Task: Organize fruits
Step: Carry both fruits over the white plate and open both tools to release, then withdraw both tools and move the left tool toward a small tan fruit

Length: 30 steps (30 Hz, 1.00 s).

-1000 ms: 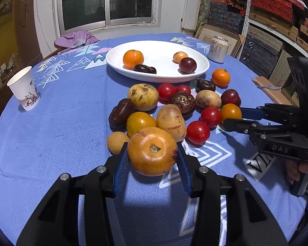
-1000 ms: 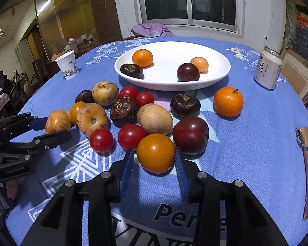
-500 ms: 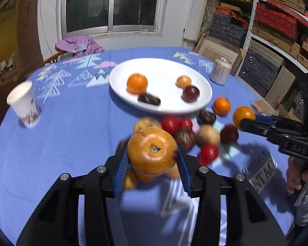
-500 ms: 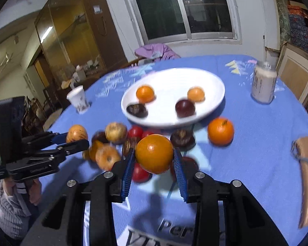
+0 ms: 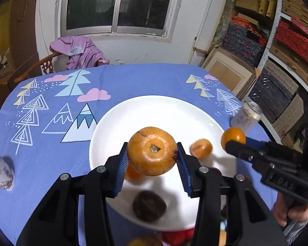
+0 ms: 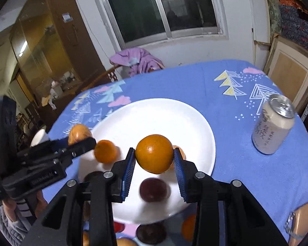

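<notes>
You are holding two fruits above the white plate [image 5: 104, 135], one in each gripper. At far left in the left wrist view, a paper cup [image 5: 0, 172] is standing on the blue cloth [image 5: 51, 164]. Your left gripper [image 5: 152, 164] is clamping a speckled orange-brown fruit [image 5: 152, 150] between its blue pads, stem end facing the camera, over the plate's near half. A dark fruit [image 5: 148, 206] is lying on the plate just below it, with a small orange one [image 5: 201, 148] to the right. Further right, your right gripper [image 6: 154, 169] is pinching a smooth orange [image 6: 154, 153] over the plate, above a dark plum [image 6: 153, 189]. A can [image 6: 274, 123] is standing upright on the cloth at far right, well apart from the plate's rim.
</notes>
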Each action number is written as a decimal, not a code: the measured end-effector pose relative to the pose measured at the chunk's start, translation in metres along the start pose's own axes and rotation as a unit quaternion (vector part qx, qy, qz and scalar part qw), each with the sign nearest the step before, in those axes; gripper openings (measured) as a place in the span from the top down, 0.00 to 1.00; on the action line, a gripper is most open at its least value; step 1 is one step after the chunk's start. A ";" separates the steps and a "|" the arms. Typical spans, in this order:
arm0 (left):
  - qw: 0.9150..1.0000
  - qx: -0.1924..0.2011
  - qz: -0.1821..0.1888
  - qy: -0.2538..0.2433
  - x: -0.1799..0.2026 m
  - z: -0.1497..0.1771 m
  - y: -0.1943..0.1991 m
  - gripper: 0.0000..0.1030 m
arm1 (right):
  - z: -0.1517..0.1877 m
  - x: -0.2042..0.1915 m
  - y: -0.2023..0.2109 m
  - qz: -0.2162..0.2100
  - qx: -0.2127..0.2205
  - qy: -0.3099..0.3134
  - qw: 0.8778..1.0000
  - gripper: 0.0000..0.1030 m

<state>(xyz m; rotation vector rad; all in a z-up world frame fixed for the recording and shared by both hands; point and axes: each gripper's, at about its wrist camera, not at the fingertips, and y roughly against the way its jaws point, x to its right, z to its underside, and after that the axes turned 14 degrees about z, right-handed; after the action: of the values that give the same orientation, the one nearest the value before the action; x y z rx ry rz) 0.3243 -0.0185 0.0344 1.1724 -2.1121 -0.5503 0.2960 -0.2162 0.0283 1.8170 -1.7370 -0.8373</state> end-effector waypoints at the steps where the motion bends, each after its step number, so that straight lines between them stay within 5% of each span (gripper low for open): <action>1: 1.000 -0.004 0.004 0.004 -0.005 -0.006 -0.009 0.57 | -0.002 -0.002 -0.007 0.001 -0.003 0.003 1.000 0.63; 5: 1.000 -0.012 0.007 0.020 -0.020 -0.014 -0.029 0.57 | -0.006 -0.013 -0.034 -0.003 -0.020 0.025 0.999 0.63; 7: 1.000 -0.011 0.010 0.024 -0.026 -0.015 -0.034 0.49 | -0.005 -0.018 -0.041 -0.008 -0.023 0.030 0.999 0.63; 9: 0.999 -0.010 0.008 0.030 -0.032 -0.013 -0.037 0.28 | -0.004 -0.022 -0.049 -0.004 -0.032 0.039 0.999 0.62; 14: 0.999 -0.013 0.022 0.037 -0.036 -0.004 -0.033 0.25 | -0.002 -0.019 -0.043 -0.002 -0.021 0.034 0.999 0.56; 22: 0.998 0.032 0.006 0.058 -0.042 0.020 0.034 0.10 | -0.013 -0.002 0.020 -0.029 0.023 -0.011 0.999 0.52; 24: 0.998 0.029 -0.013 0.055 -0.044 0.029 0.050 0.09 | -0.008 -0.001 0.048 -0.046 0.041 -0.021 0.998 0.36; 30: 0.996 0.032 -0.055 0.058 -0.050 0.102 0.102 0.09 | 0.049 0.004 0.104 -0.058 0.068 -0.015 0.996 0.22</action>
<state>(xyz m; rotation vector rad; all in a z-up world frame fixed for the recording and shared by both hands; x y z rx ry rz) 0.2114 0.0815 0.0110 1.3304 -1.9900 -0.4552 0.1890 -0.2241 0.0680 2.0205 -1.7591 -0.8134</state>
